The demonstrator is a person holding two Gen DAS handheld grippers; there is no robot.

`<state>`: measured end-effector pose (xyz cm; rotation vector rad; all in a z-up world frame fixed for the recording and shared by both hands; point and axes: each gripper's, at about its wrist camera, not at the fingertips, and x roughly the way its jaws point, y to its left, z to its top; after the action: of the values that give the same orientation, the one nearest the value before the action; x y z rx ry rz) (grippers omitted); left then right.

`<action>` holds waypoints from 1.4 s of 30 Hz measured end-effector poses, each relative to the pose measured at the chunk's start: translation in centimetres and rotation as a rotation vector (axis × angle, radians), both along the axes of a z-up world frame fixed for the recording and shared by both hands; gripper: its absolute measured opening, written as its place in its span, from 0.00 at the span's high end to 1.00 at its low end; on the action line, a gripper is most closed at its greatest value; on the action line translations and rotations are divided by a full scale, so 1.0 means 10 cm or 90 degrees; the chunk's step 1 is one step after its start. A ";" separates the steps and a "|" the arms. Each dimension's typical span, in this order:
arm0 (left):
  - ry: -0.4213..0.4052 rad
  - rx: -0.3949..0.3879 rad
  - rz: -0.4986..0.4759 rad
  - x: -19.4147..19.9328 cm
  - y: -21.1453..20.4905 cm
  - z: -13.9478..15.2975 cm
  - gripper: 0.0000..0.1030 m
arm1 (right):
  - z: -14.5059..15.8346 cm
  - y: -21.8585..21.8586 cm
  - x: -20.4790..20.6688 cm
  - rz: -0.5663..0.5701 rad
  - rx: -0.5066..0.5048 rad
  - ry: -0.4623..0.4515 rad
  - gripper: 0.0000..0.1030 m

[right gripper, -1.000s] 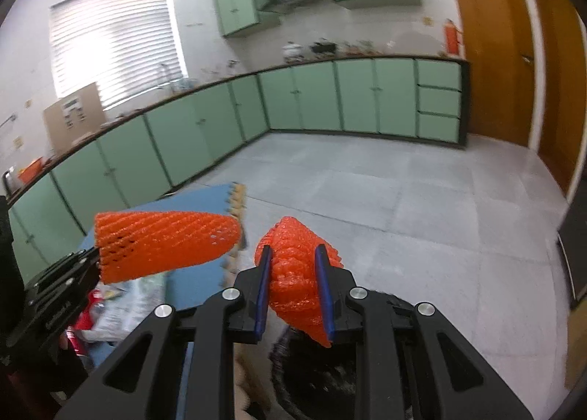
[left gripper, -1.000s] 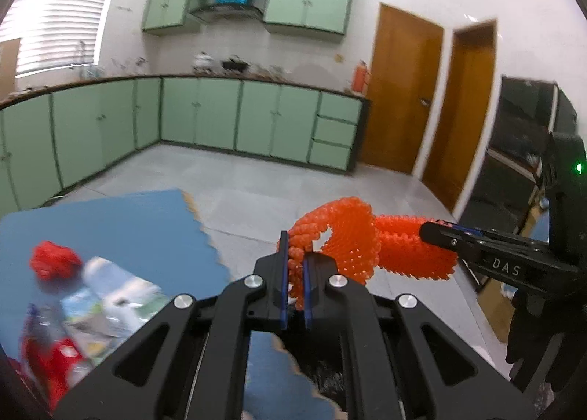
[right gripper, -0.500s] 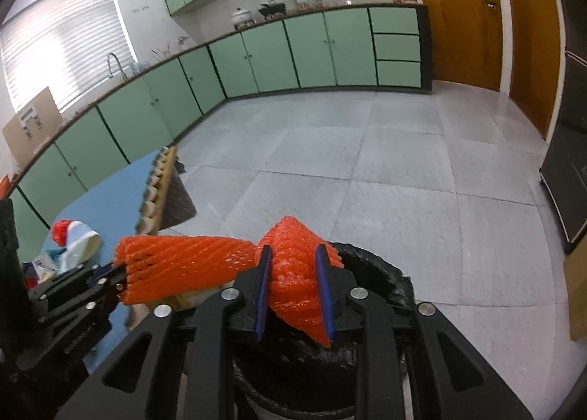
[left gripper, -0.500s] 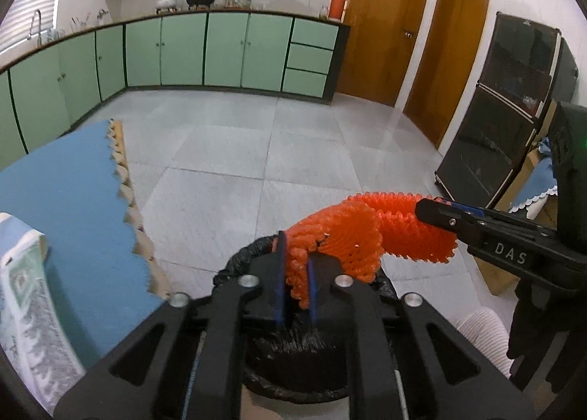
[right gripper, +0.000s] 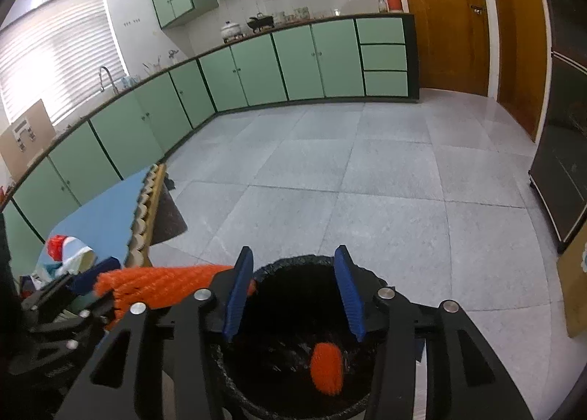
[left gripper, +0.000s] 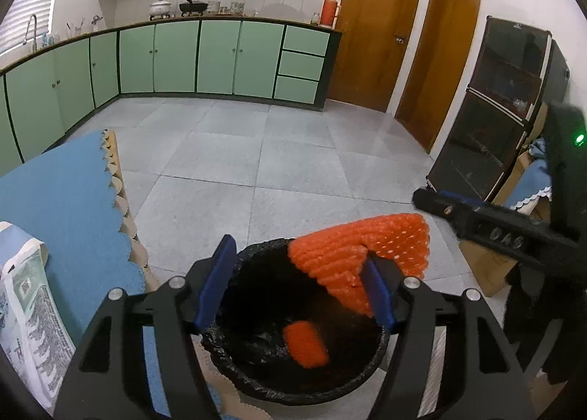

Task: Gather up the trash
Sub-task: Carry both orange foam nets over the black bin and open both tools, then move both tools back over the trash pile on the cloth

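in the left wrist view, a blue table cover (left gripper: 62,196) with a scalloped edge fills the left side of the frame, and a printed wrapper (left gripper: 25,313) lies on it at the lower left. at bottom centre the left gripper (left gripper: 293,288) hangs over a bin lined with a black bag (left gripper: 256,357). its blue pads stand well apart and are opening. an orange foam net (left gripper: 352,255) lies against the inner face of the pad nearer the right of the frame and spreads over the bin's upper right rim; whether it is still caught there or just resting i cannot tell. a second orange foam piece (left gripper: 304,344), blurred, sits low inside the bag. the right gripper's black finger reaches in from the right edge, near the net's upper right corner.

in the right wrist view, the same net (right gripper: 165,286) shows at lower left, beside the other tool. the right gripper (right gripper: 293,293) at bottom centre is part open and opening, nothing between its blue pads, with the bag's mouth (right gripper: 312,260) directly below. the small orange piece (right gripper: 326,368) lies inside the bin. grey floor tiles (right gripper: 367,181) and green cabinets (right gripper: 256,64) fill the upper frame.
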<state>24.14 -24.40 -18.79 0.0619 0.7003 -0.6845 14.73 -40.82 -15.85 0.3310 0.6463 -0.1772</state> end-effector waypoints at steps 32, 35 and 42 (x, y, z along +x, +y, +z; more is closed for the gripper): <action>0.120 0.081 -0.015 0.14 -0.18 -0.25 0.38 | 0.08 0.04 -0.01 0.006 0.014 -0.016 0.55; 0.089 0.066 0.003 0.09 -0.08 -0.10 0.38 | 0.11 0.07 -0.04 0.009 0.015 -0.023 0.55; -0.006 0.034 0.074 -0.16 0.45 0.38 0.38 | 0.29 0.35 -0.09 0.055 0.021 -0.062 0.54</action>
<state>22.57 -19.87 -15.04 0.0730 0.7069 -0.5539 13.86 -37.31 -12.91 0.3407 0.5665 -0.0678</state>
